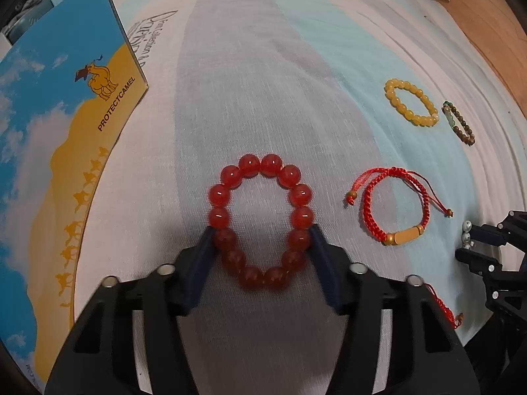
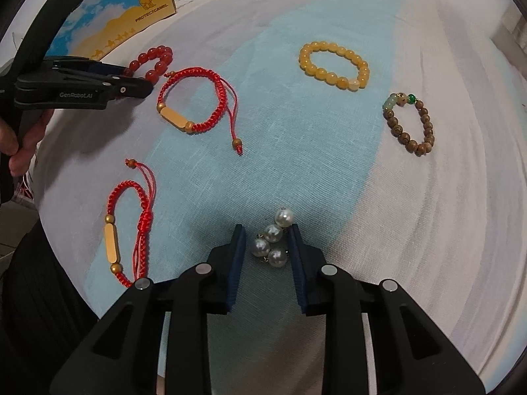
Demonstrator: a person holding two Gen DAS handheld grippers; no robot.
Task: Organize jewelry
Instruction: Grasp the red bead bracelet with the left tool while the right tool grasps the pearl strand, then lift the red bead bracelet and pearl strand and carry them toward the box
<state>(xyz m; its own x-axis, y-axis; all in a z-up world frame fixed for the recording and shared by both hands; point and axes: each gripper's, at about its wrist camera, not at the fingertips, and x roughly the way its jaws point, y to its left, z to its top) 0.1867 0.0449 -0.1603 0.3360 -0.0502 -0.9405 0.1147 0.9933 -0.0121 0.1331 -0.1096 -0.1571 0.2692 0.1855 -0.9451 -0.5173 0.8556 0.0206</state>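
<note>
A red bead bracelet (image 1: 260, 220) lies on the striped cloth between the fingers of my left gripper (image 1: 262, 233); the pads touch its two sides. It also shows in the right wrist view (image 2: 151, 61) behind the left gripper (image 2: 145, 85). My right gripper (image 2: 266, 235) is open around a small cluster of pearls (image 2: 273, 242) on the cloth, its right pad close against them. A red cord bracelet with a gold tube (image 2: 194, 102) lies between the grippers, and it also shows in the left wrist view (image 1: 395, 207). A second red cord bracelet (image 2: 126, 227) lies at the left.
A yellow bead bracelet (image 2: 334, 65) and a brown wooden bead bracelet (image 2: 410, 121) lie at the far right. A blue and yellow camel box (image 1: 62, 138) stands at the left, seen in both views. The cloth's edge and wooden floor (image 1: 487, 10) are at the far right.
</note>
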